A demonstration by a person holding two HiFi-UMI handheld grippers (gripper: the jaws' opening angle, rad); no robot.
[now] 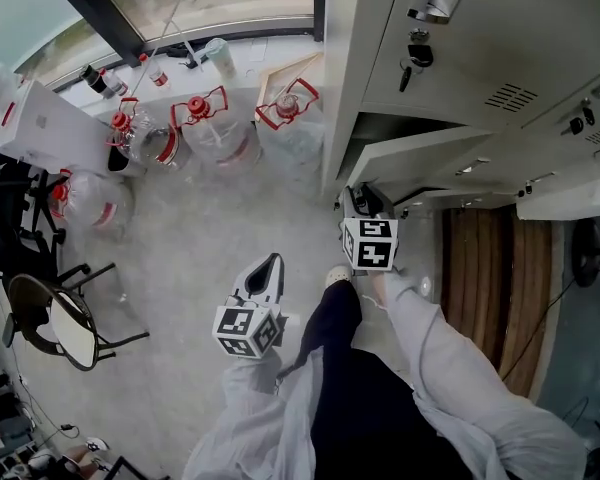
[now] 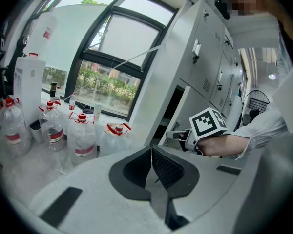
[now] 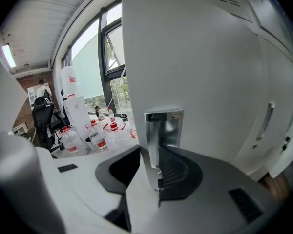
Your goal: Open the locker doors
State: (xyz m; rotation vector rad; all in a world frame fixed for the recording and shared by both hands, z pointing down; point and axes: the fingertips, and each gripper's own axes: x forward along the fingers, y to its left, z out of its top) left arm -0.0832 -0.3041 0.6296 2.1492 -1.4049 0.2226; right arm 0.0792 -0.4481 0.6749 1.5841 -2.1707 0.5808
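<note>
The grey lockers (image 1: 480,58) stand at the upper right of the head view. One lower locker door (image 1: 420,158) hangs partly ajar, with a dark gap above it. My right gripper (image 1: 363,203) is at that door's free edge. In the right gripper view the door (image 3: 200,72) fills the right side, and its metal latch plate (image 3: 163,128) stands between the jaws of my right gripper (image 3: 154,155), which is open; the left pad (image 3: 119,167) stays apart from the plate. My left gripper (image 1: 268,266) hovers over the floor, left of the lockers, shut on nothing (image 2: 151,152).
Several large water bottles (image 1: 220,133) with red handles stand on the floor by the window, left of the lockers. A black chair (image 1: 60,318) is at the far left. A key (image 1: 415,58) hangs in an upper locker door. A fan (image 1: 585,253) stands at the right.
</note>
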